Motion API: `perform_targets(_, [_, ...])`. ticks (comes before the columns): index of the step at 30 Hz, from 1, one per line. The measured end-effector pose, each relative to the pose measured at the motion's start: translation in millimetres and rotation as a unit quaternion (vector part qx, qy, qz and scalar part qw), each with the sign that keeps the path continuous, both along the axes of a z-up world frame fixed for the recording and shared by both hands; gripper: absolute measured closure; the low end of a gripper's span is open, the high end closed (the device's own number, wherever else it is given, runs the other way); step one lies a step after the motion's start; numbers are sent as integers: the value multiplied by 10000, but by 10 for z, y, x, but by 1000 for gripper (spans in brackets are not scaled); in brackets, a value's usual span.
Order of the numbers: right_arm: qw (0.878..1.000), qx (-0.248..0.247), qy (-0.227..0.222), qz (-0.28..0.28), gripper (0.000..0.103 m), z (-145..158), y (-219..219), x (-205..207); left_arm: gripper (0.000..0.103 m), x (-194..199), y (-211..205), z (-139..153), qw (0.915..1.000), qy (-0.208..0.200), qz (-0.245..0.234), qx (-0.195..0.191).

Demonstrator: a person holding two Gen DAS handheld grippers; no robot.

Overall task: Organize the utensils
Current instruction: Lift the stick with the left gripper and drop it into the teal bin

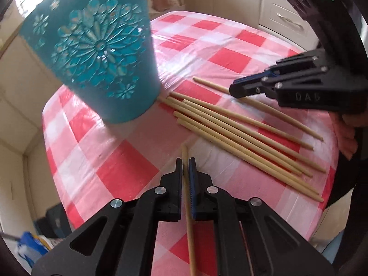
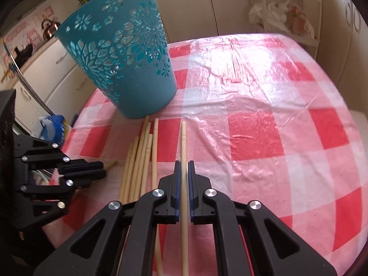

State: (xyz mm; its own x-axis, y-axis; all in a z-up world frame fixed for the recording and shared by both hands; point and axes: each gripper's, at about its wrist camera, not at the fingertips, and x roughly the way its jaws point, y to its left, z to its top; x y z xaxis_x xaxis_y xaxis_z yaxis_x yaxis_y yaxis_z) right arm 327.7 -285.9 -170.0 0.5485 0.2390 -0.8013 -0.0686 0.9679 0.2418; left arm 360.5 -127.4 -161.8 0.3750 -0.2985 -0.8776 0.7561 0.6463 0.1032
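Observation:
A teal cut-out holder [image 1: 96, 48] stands on the red-and-white checked tablecloth; it also shows in the right wrist view [image 2: 124, 55]. Several wooden chopsticks [image 1: 241, 133] lie side by side next to its base, also seen from the right wrist [image 2: 140, 158]. My left gripper [image 1: 185, 161] is shut on one chopstick [image 1: 184, 154], held above the cloth. My right gripper [image 2: 184, 164] is shut on another chopstick [image 2: 183, 142], to the right of the pile. The right gripper shows in the left wrist view [image 1: 237, 89], the left gripper in the right wrist view [image 2: 101, 169].
The table [image 2: 264, 92] has bare cloth to the right of the pile. Cream cabinets [image 2: 230, 4] stand behind. A blue bag [image 2: 53, 126] lies on the floor to the left. A white bag [image 2: 271, 16] sits on a shelf at the back.

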Motion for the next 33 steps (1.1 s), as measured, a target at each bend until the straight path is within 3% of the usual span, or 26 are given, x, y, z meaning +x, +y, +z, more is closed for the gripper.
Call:
perform_targets(8, [9977,-643,-125,186,97,4,165,-36,98,30,-156,-43,9980,-105,569,250])
perform_targets(13, [9999,94,33,11,97,-44,-41,-39,99,-130,-163,-2,9959,-265,849,189])
perform_targets(19, [9974,689,153,-176,97,-78,-218,-78,99,-302,-124,260,9896,-534,1307,-287])
perform_targets(30, [9950,954,142,-276,97,-22,-331,-196,99,-614,-74,782,9771,-1096,1604,-865])
perform_targets(33, [9946,988,125,-285,97,-5,-354,-216,99,-660,26,952,9706,-1185,1693,-1232])
